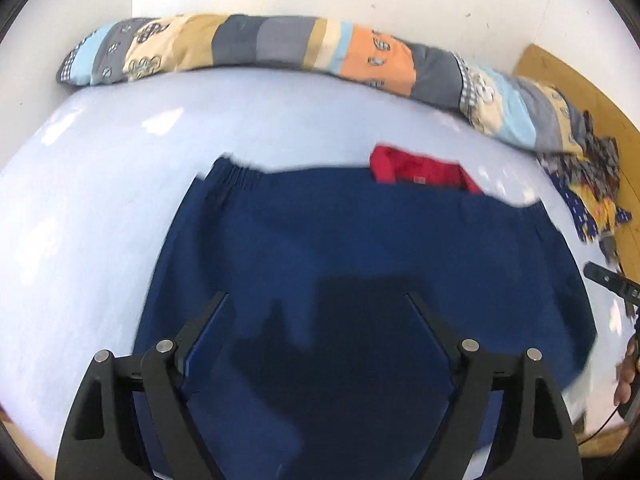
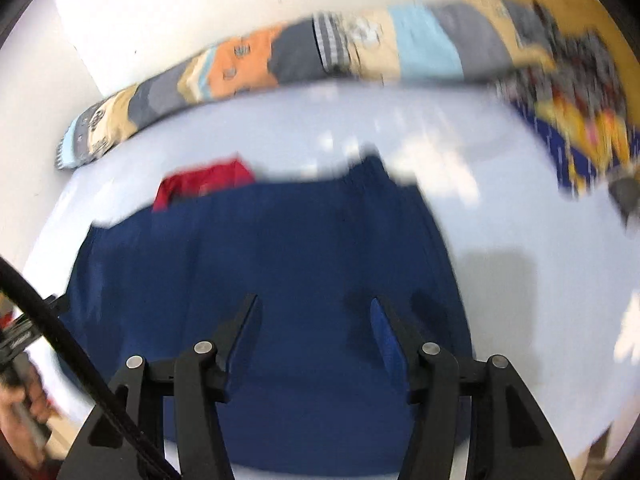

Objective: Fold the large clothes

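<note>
A large navy blue garment (image 1: 360, 248) lies spread flat on the pale blue bed sheet (image 1: 80, 220); the right wrist view also shows the navy garment (image 2: 260, 248). My left gripper (image 1: 317, 298) hovers over its near part, jaws wide apart and nothing between them. My right gripper (image 2: 314, 300) is over the same cloth, open as well, with empty space between its blue pads. Both cast dark shadows on the fabric. The right wrist view is blurred.
A folded red garment (image 1: 416, 170) lies just behind the navy one. A long patchwork bolster (image 1: 260, 44) runs along the white wall. A heap of patterned clothes (image 1: 588, 184) sits at the right by a wooden board (image 1: 576, 80). A black cable (image 2: 80, 360) crosses the lower left.
</note>
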`<action>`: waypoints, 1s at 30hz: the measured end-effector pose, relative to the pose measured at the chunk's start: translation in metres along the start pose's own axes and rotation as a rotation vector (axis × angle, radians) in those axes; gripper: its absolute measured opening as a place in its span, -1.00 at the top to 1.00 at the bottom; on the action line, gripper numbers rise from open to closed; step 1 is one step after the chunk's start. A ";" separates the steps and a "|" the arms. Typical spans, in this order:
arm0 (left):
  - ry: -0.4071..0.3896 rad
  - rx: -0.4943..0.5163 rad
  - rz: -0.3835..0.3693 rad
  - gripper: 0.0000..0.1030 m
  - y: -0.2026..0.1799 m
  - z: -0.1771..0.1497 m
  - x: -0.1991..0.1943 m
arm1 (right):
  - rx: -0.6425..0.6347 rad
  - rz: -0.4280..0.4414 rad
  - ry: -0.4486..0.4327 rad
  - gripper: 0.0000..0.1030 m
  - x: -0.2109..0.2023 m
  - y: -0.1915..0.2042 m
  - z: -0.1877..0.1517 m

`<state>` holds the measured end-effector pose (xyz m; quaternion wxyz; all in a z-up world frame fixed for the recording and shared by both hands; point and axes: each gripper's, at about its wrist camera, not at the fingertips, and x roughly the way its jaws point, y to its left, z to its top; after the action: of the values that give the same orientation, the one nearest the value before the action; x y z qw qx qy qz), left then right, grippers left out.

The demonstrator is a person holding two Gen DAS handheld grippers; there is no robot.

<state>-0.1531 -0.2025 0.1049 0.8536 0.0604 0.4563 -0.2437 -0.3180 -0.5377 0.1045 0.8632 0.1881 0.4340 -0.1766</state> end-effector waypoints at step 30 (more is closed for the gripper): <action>0.034 0.037 0.121 -0.69 -0.050 -0.097 0.022 | -0.199 0.047 0.206 -0.50 0.042 0.107 -0.118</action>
<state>-0.2389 -0.2224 0.0372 0.8576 0.1079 0.4618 -0.1991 -0.3250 -0.3945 0.0236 0.8323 0.1288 0.5312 -0.0920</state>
